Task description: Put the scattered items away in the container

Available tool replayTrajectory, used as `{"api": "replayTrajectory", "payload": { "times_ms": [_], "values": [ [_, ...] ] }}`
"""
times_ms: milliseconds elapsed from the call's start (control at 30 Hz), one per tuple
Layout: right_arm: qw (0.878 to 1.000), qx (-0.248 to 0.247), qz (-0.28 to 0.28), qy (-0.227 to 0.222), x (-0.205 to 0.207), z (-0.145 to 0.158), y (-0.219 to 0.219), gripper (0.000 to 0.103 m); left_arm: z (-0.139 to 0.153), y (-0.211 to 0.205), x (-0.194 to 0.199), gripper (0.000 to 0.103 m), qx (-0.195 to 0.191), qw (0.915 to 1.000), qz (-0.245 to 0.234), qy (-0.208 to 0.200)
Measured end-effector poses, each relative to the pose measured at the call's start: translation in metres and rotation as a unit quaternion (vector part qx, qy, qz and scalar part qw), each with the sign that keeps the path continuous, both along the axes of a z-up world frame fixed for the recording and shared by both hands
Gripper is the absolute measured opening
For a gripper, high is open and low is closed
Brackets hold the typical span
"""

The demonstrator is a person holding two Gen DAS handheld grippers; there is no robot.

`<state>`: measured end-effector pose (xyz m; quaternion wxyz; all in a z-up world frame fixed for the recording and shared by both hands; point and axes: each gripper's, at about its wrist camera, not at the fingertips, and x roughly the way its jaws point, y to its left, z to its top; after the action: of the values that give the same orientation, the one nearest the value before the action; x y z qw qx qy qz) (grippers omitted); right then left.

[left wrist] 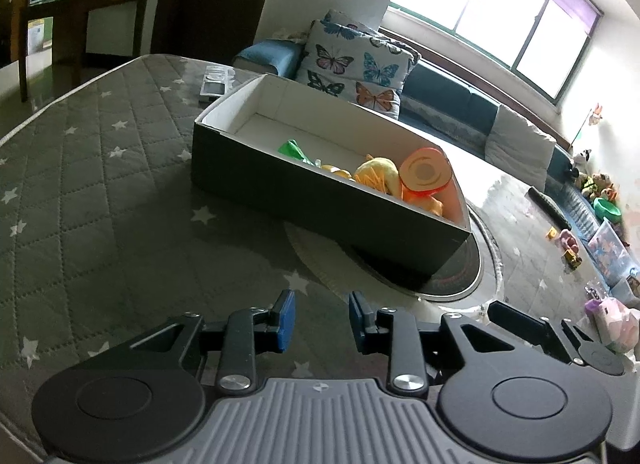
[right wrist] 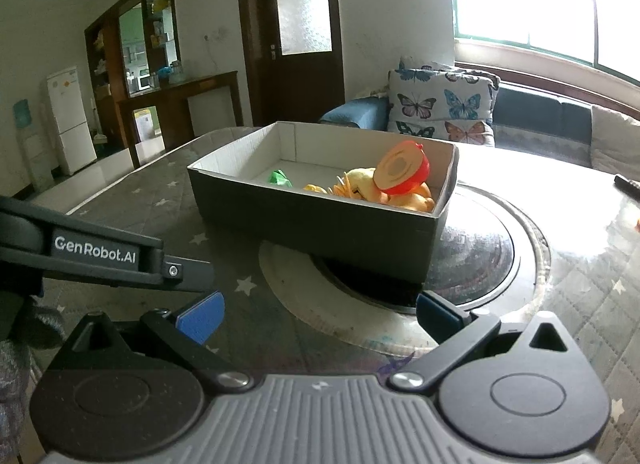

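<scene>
A dark box with a white inside [left wrist: 320, 200] [right wrist: 312, 220] stands on the star-patterned table cover. In it lie a red-and-orange halved toy fruit [left wrist: 426, 174] [right wrist: 402, 170], yellow toy food [left wrist: 378, 176] [right wrist: 362, 182] and a green toy piece [left wrist: 294, 150] [right wrist: 280, 178]. My left gripper [left wrist: 322, 318] hovers in front of the box, its blue pads a small gap apart with nothing between them. My right gripper [right wrist: 316, 318] also stays short of the box, jaws wide apart and empty. The left gripper's arm [right wrist: 100, 256] crosses the right wrist view at left.
The box rests partly on a round inset plate [right wrist: 480, 260] in the table. A small device [left wrist: 214, 84] lies at the table's far edge. A butterfly cushion [left wrist: 356, 64] and a sofa sit behind; toys [left wrist: 572, 252] lie scattered on the floor at right.
</scene>
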<state>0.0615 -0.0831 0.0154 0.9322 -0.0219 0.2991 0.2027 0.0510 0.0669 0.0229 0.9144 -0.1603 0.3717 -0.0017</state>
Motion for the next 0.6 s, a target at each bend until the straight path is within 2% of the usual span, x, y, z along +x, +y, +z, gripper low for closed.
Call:
{"api": "replayTrajectory", "payload": {
  "times_ms": [300, 600],
  "values": [
    [1.0, -0.003, 0.0, 0.013, 0.006, -0.004, 0.002, 0.103, -0.005, -0.006, 0.005, 0.032, 0.025, 0.9996, -0.001, 0.013],
    [1.0, -0.009, -0.003, 0.022, 0.01, -0.008, 0.003, 0.103, -0.01, -0.003, 0.012, 0.032, 0.031, 0.9992, 0.006, 0.026]
  ]
}}
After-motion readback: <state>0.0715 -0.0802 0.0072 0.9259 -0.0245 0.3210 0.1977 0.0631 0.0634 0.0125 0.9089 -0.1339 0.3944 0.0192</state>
